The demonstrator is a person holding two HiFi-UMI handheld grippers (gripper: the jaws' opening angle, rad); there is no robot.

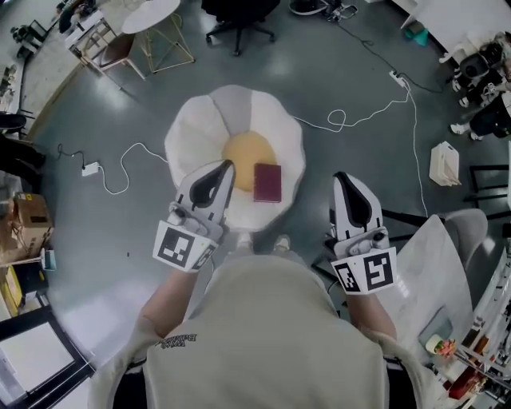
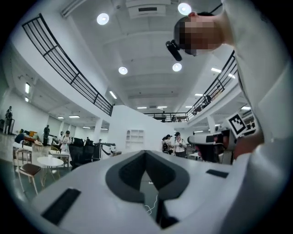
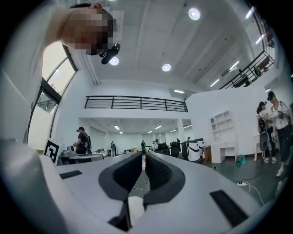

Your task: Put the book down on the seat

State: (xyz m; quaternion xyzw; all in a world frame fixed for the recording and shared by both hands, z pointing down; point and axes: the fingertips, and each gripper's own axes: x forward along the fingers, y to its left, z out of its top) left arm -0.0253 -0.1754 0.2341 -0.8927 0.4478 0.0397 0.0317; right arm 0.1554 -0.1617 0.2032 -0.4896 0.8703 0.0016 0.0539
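A dark red book (image 1: 267,182) lies flat on the egg-shaped seat (image 1: 196,132), white with a yellow centre, just right of the yolk. Both grippers hover above the floor in front of the person, apart from the book. In the head view my left gripper (image 1: 228,164) shows over the seat's near edge, left of the book, jaws together and empty. My right gripper (image 1: 342,175) is off the seat to the right, also empty. The left gripper view has the left gripper (image 2: 145,151) pointing level into the hall. In the right gripper view only a thin slit remains at the right gripper (image 3: 144,154).
White cables (image 1: 343,120) and a power strip (image 1: 90,168) trail over the grey floor around the seat. An office chair (image 1: 237,16) and a round table (image 1: 152,14) stand beyond it, a white chair (image 1: 439,264) at right, boxes (image 1: 28,220) at left. People stand in the distance.
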